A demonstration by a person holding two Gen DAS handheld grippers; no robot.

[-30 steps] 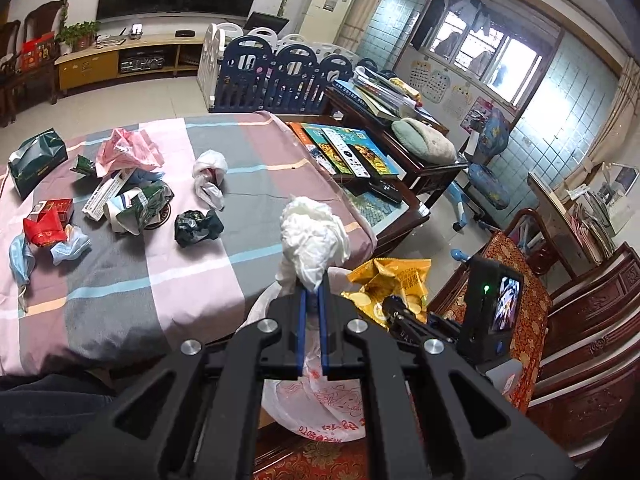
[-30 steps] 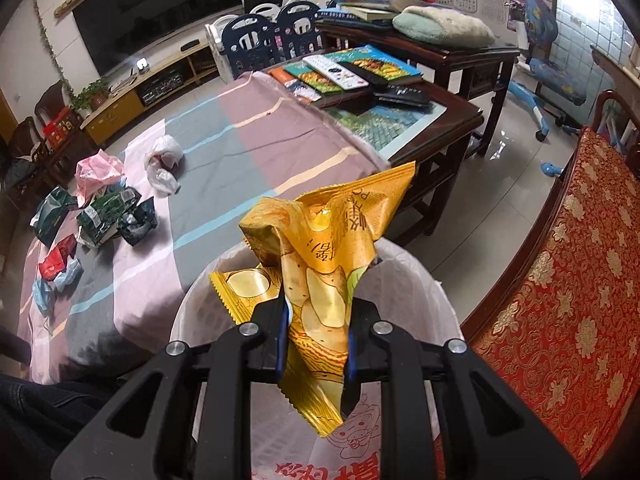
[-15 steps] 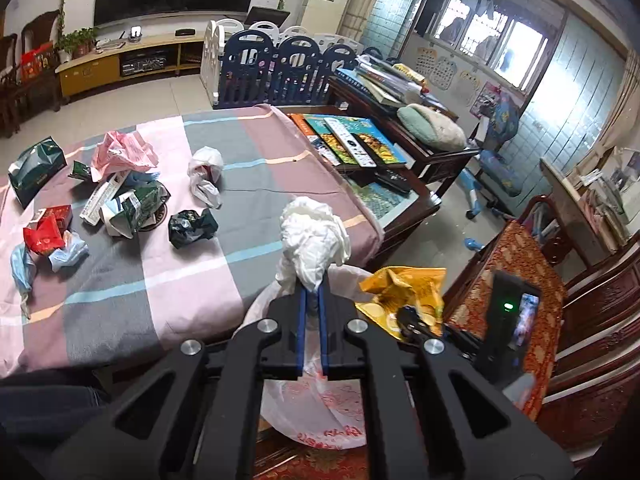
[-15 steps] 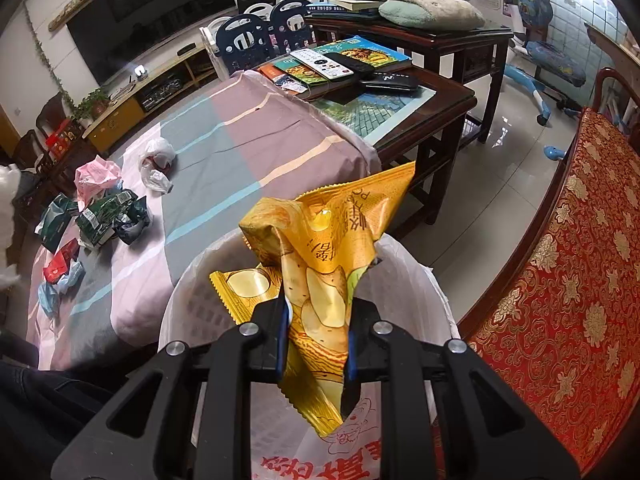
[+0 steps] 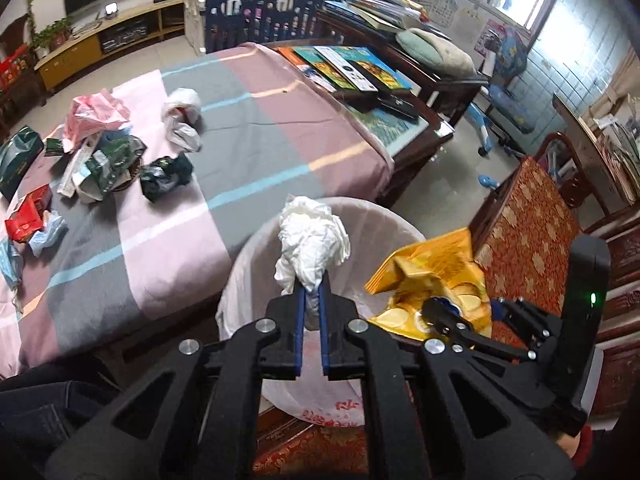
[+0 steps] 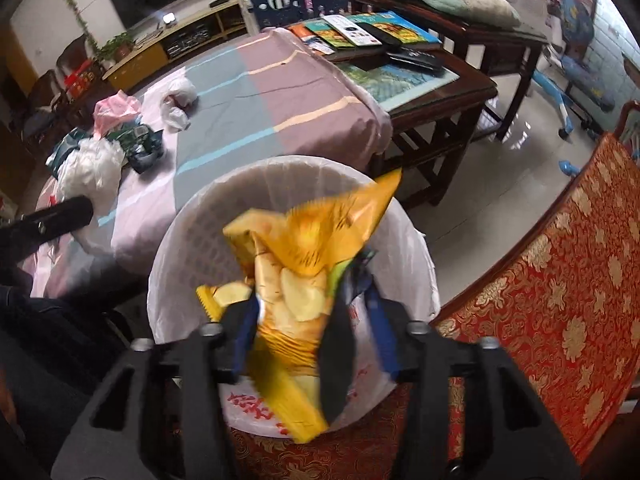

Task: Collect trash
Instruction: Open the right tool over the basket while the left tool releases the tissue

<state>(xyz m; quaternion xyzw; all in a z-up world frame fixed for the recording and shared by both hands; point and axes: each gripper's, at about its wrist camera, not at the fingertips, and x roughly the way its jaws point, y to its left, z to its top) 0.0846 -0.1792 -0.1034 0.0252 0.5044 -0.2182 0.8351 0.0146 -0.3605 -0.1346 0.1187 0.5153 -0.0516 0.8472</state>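
Observation:
My left gripper [image 5: 311, 300] is shut on a crumpled white wad [image 5: 310, 240], held over the white-lined trash bin [image 5: 380, 224]. My right gripper [image 6: 312, 320] hangs over the same bin [image 6: 192, 216]. Its jaws are opening, and the yellow chip bag [image 6: 304, 264] sits loose and blurred between them, the right pad clear of it. The left wrist view shows that bag [image 5: 432, 276] at the bin's right side. Several wrappers [image 5: 100, 160] lie on the striped tablecloth [image 5: 248, 128]; among them are a pink bag [image 5: 96, 112] and a dark green wrapper [image 5: 166, 176].
A wooden chair with a red and gold cushion [image 5: 532, 232] stands right of the bin. Behind the cloth-covered table, a dark wooden table [image 5: 400, 120] carries books and remotes. A leg in dark trousers [image 5: 40, 400] is at the lower left.
The left gripper has come down and forward with the white wad, from beside the bin to over it. The right jaws have parted and the chip bag is slipping down between them.

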